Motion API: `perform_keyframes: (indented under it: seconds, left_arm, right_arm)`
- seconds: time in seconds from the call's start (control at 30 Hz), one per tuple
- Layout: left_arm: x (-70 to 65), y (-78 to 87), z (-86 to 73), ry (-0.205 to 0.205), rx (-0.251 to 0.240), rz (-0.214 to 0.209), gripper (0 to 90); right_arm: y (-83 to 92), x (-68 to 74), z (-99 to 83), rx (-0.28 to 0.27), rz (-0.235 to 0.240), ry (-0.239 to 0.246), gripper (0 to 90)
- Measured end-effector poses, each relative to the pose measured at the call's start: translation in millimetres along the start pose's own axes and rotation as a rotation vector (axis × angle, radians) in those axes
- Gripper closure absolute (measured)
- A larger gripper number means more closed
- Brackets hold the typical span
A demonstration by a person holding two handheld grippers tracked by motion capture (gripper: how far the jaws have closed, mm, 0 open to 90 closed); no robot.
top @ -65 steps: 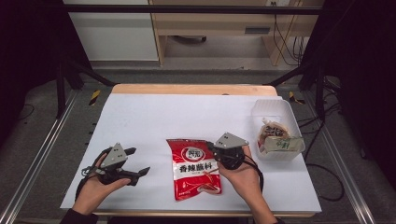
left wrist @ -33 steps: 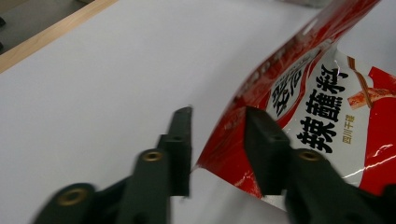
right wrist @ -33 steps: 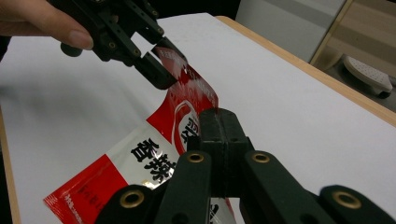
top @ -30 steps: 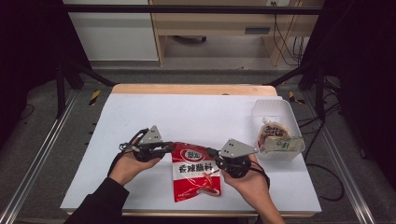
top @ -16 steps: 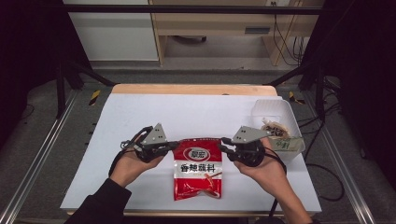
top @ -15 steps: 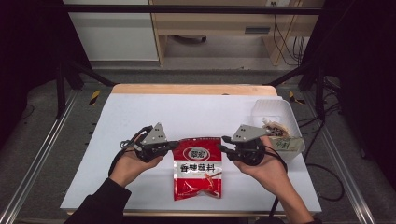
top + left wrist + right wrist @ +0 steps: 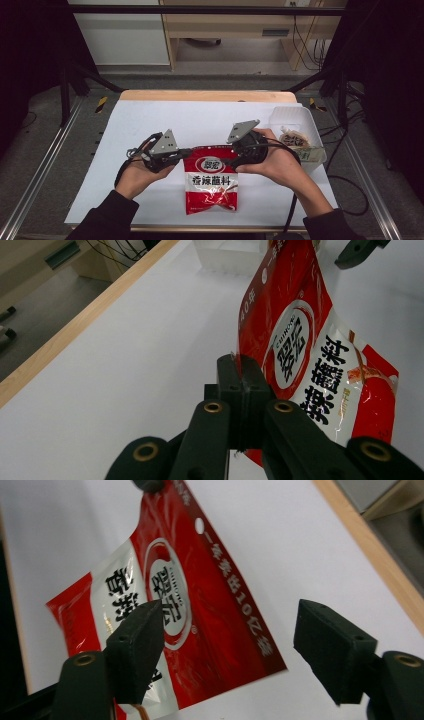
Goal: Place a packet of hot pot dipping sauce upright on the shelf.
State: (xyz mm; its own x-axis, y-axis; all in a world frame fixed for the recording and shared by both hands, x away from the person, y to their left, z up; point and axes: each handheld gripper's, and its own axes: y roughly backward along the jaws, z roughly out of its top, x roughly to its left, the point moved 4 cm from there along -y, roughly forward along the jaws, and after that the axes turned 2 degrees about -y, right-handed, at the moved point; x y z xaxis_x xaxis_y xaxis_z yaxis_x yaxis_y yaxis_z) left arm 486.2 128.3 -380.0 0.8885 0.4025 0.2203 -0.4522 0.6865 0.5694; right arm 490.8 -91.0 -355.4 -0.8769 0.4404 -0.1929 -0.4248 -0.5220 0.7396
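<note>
A red and white sauce packet with Chinese print lies at the table's front middle, its top edge lifted. My left gripper comes in from the left and is shut on the packet's top left corner, pads pressed together on the foil. My right gripper is at the packet's top right corner. Its jaws have just been opening and now stand open. The packet's corner lies between the pads, apart from both.
A clear plastic box holding a few small packets stands at the right, just behind my right hand. The white table cover ends at a wooden far edge. Dark frame posts stand beyond both sides.
My left gripper moved from the left of the table to the packet's top left corner and shut on it. The right gripper let go, opened and rose. The packet's top lifted.
</note>
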Motion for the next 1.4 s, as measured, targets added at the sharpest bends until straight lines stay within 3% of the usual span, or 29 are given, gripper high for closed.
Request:
perform_keyframes:
  seconds: [0.17,0.37,0.73,0.87,1.03,1.23,1.4]
  left_arm:
    - [-1.9,2.6,3.0,-0.008,-0.009,0.002,90.0]
    - [-0.7,3.9,4.5,-0.013,-0.013,0.007,90.0]
    - [-1.6,1.7,7.7,-0.013,-0.016,0.001,90.0]
    - [-1.8,1.7,6.5,-0.008,-0.016,-0.009,90.0]
    - [-1.6,1.8,3.4,0.017,-0.02,-0.027,88.8]
    - [0.5,10.0,-1.7,0.06,-0.054,-0.017,64.8]
    - [2.8,22.0,-8.1,0.122,-0.121,-0.014,39.2]
  right_arm:
    - [-10.6,2.6,3.2,0.072,0.051,0.038,35.9]
    - [-17.7,5.9,-0.8,0.098,0.09,0.049,48.7]
    - [-18.4,8.4,-3.7,0.118,0.099,0.077,81.7]
    - [-19.1,9.3,-5.4,0.122,0.099,0.085,88.5]
    - [-21.6,9.3,-6.8,0.112,0.095,0.089,89.6]
    - [-14.7,9.3,-6.4,0.092,0.115,0.072,89.8]
    - [-1.8,11.6,0.2,0.065,0.12,0.076,89.8]
